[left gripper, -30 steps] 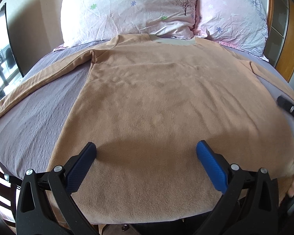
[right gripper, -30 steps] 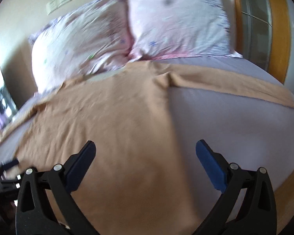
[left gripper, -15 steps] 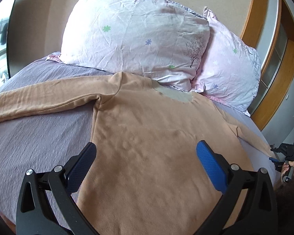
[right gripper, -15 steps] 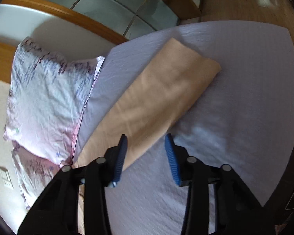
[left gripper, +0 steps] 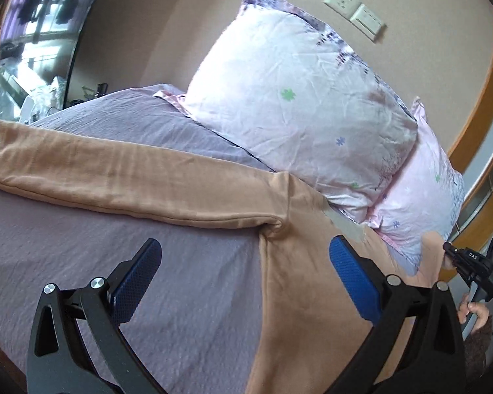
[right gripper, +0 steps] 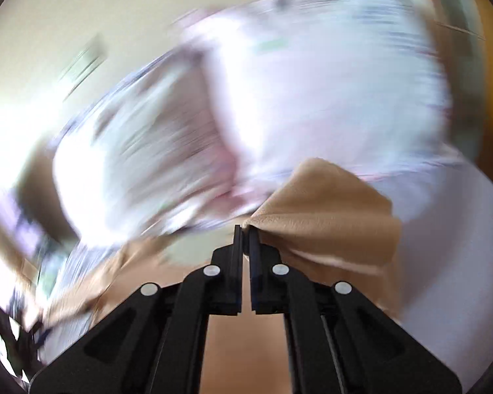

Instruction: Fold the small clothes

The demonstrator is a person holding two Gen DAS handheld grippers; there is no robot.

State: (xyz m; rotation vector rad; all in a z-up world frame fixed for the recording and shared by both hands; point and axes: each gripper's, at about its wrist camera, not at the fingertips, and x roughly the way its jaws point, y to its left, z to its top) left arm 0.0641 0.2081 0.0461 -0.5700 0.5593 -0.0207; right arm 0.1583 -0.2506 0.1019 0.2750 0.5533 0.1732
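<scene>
Tan long-sleeved top [left gripper: 299,295] spread on the lilac bedsheet [left gripper: 82,282], one sleeve [left gripper: 121,177] running toward frame left; soft, light, limp knit, best pinched at cuff or shoulder seam. Right gripper [right gripper: 243,229] pressed together on a raised fold of it (view blurred). Left gripper [left gripper: 243,275] spread wide, empty, above the armpit. Pillows [left gripper: 295,105] upper right. No containers visible.

A bed [left gripper: 82,262] covered with a lavender sheet carries everything. A tan long-sleeved top [left gripper: 299,295] lies flat on it, one sleeve [left gripper: 121,177] stretched sideways across the sheet. Two floral pillows [left gripper: 295,98] rest at the head, the collar touching them. In the blurred right wrist view, the other sleeve [right gripper: 328,213] seems lifted off the sheet
</scene>
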